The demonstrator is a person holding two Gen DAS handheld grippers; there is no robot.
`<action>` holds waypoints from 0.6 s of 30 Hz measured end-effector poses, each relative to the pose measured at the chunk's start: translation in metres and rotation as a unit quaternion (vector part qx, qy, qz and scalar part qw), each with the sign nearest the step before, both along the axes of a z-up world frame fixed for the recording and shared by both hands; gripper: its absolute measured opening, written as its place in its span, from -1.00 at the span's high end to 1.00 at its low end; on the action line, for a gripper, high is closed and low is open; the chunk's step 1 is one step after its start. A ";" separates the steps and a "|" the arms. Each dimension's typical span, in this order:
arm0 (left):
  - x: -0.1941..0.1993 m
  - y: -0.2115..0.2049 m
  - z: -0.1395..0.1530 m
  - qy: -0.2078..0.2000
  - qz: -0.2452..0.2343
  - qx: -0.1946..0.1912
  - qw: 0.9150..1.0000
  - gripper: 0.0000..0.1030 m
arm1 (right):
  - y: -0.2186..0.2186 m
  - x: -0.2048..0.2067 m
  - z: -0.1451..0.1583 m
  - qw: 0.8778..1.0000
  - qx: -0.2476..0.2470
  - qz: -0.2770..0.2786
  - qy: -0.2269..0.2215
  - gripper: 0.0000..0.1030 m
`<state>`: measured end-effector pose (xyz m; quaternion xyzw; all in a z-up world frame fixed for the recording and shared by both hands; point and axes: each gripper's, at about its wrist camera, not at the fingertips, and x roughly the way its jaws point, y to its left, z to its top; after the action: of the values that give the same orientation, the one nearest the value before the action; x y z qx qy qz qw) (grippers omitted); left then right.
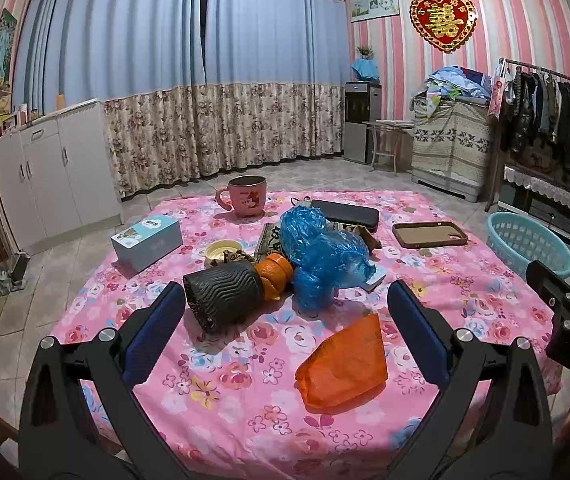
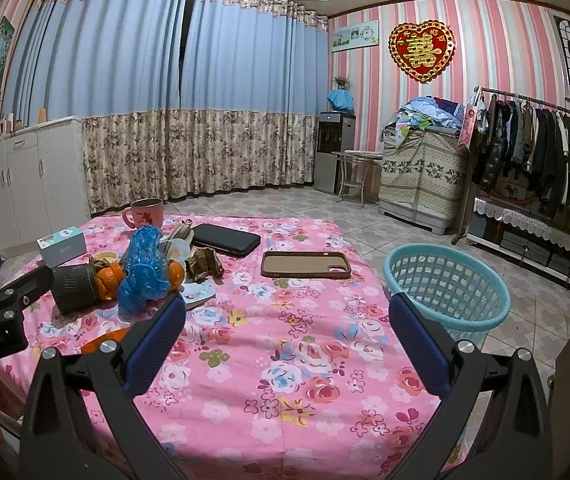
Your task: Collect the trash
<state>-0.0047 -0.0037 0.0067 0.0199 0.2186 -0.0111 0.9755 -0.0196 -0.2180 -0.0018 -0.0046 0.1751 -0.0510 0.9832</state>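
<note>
A pink cartoon mug [image 1: 246, 197] stands far ahead on the pink floral tablecloth [image 1: 221, 392]. A pale blue rectangular box [image 1: 147, 243] lies ahead to the left. A black flat case [image 1: 345, 213] and a brown-rimmed phone case [image 1: 429, 234] lie ahead to the right.

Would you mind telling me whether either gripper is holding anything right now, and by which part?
Nothing is held: the left gripper and right gripper are both open, above the pink floral tablecloth.
</note>
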 end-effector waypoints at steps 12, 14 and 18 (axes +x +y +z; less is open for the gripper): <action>0.001 -0.001 0.001 -0.001 -0.001 -0.003 1.000 -0.90 | -0.001 0.000 0.000 1.000 -0.002 0.001 -0.001 -0.93; 0.001 0.005 0.004 -0.002 -0.002 -0.006 1.000 -0.90 | -0.001 0.000 0.000 1.000 -0.002 0.001 -0.001 -0.93; 0.001 0.005 0.004 -0.003 -0.002 -0.006 1.000 -0.90 | -0.001 0.000 0.000 1.000 -0.002 0.000 -0.001 -0.93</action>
<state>-0.0035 0.0011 0.0109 0.0144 0.2159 -0.0147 0.9762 -0.0200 -0.2187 -0.0016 -0.0071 0.1736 -0.0510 0.9835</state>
